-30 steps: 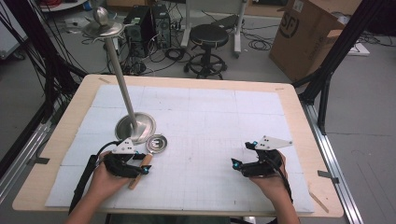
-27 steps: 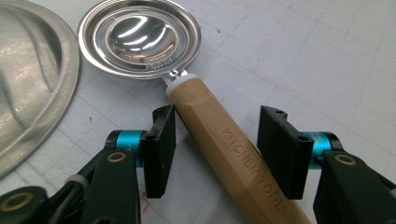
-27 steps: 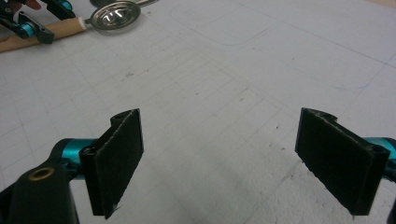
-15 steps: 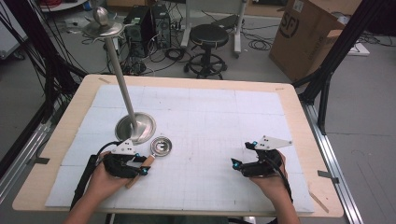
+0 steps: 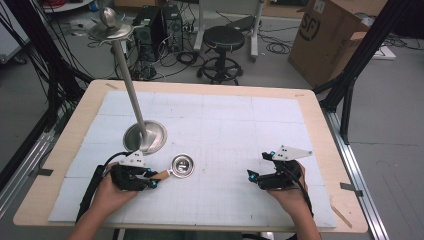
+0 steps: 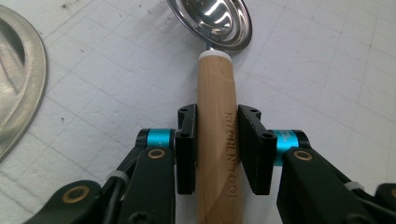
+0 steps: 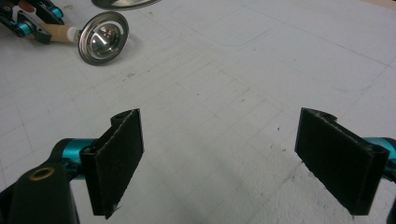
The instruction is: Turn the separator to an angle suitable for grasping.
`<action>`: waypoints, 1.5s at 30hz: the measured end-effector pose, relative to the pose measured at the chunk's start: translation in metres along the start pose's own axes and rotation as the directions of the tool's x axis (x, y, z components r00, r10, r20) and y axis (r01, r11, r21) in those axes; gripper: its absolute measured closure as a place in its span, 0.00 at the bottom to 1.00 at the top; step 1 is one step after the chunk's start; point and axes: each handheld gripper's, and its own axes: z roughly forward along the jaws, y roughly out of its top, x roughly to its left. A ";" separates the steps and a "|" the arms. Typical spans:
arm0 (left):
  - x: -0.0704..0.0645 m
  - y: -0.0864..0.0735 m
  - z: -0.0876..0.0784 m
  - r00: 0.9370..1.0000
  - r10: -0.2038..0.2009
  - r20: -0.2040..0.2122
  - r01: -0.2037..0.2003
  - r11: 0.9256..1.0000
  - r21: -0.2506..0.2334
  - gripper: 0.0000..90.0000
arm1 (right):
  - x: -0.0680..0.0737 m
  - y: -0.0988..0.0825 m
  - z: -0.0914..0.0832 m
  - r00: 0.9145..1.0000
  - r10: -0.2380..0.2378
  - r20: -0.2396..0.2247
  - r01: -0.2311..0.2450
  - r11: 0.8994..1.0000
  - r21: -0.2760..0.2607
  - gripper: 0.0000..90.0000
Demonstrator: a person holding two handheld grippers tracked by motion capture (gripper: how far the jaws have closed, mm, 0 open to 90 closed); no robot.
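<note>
In the lower left of the high view, the left gripper (image 5: 152, 179) rests low on the white gridded mat (image 5: 225, 125) that covers the pale wooden worktop (image 5: 320, 120). Its jaws have just been closing and now press on the light wooden handle (image 6: 215, 140) of a small ladle with a round, shiny steel bowl (image 5: 182, 165). In the left gripper view the handle runs straight up the middle of the frame between the two black pads, which touch it on either side; the words "KITCHEN TOOL" are stamped along the wood. A white collar caps the handle's far end, and the steel bowl (image 6: 214, 21) sits just beyond it at the top centre of that frame, lying on the mat.

Just up and left of the ladle in the high view stands a tall metal stand: a round steel base (image 5: 145, 136) on the mat and a thin pole rising toward the upper left of the frame to a small dish at its top. The rim of that base shows at the left edge of the left gripper view.

The right gripper (image 5: 253, 176) lies in the lower right of the high view, well apart from the ladle. In the right gripper view its two black pads stand wide apart with only bare mat between them; the ladle and the left gripper appear small in that frame's upper left corner.
</note>
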 end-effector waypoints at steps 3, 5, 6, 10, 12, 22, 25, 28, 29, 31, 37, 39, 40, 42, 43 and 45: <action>0.000 0.000 -0.001 1.000 0.012 -0.010 -0.012 1.000 0.004 0.73 | 0.000 0.000 0.000 1.000 0.002 -0.005 -0.002 1.000 0.001 0.16; -0.001 0.000 -0.001 1.000 0.009 -0.014 -0.009 1.000 -0.006 0.70 | 0.000 0.000 0.000 1.000 0.001 -0.005 -0.001 1.000 0.002 0.16; -0.001 0.000 -0.002 1.000 0.016 -0.017 -0.016 1.000 -0.008 0.68 | -0.001 0.000 0.000 1.000 -0.002 -0.003 0.002 1.000 -0.001 0.16; -0.003 0.001 -0.007 0.999 0.019 -0.032 -0.019 1.000 -0.014 0.60 | 0.000 -0.001 0.000 1.000 0.002 -0.001 -0.002 1.000 0.001 0.16; -0.004 0.000 -0.011 0.999 0.019 -0.040 -0.019 1.000 -0.023 0.60 | 0.000 -0.001 0.000 1.000 0.001 0.000 -0.001 1.000 0.003 0.16; -0.007 -0.001 -0.010 0.997 0.033 -0.067 -0.031 0.999 0.033 0.68 | 0.000 -0.001 0.000 1.000 0.000 -0.001 0.000 1.000 0.008 0.16; -0.010 0.000 -0.006 0.995 0.051 -0.080 -0.046 0.997 0.061 0.72 | 0.001 -0.002 0.001 1.000 -0.001 0.001 0.001 1.000 0.014 0.16; -0.011 0.003 -0.004 0.993 0.074 -0.089 -0.067 0.995 0.080 0.73 | 0.000 -0.002 0.001 1.000 -0.001 0.001 0.001 1.000 0.012 0.16; -0.011 0.004 -0.004 0.993 0.079 -0.088 -0.072 0.994 0.081 0.73 | 0.000 -0.002 0.001 1.000 -0.001 0.001 0.001 1.000 0.012 0.16; -0.010 0.004 -0.004 0.993 0.081 -0.084 -0.074 0.994 0.082 0.74 | -0.001 -0.002 0.000 1.000 0.000 0.004 0.000 1.000 0.010 0.16; -0.009 0.004 -0.004 0.994 0.073 -0.080 -0.066 0.994 0.082 0.75 | 0.000 -0.003 0.000 1.000 0.001 0.001 -0.001 1.000 0.015 0.16; -0.008 0.004 -0.003 0.995 0.066 -0.074 -0.061 0.995 0.077 0.75 | 0.000 -0.003 0.000 1.000 0.000 0.002 0.000 1.000 0.013 0.16; -0.007 0.004 -0.004 0.995 0.067 -0.069 -0.061 0.995 0.082 0.75 | 0.000 -0.003 0.000 1.000 0.000 0.002 0.000 1.000 0.013 0.16; -0.006 0.004 -0.003 0.997 0.053 -0.057 -0.049 0.997 0.065 0.75 | -0.001 -0.003 0.000 1.000 -0.002 0.001 0.002 1.000 0.013 0.16; -0.006 0.004 -0.004 0.998 0.042 -0.043 -0.040 0.998 0.049 0.76 | -0.001 -0.003 0.000 1.000 -0.001 0.001 0.001 1.000 0.012 0.16; -0.005 0.005 -0.002 0.999 0.036 -0.035 -0.035 0.998 0.044 0.76 | 0.000 -0.002 0.000 1.000 0.001 0.002 -0.001 1.000 0.010 0.16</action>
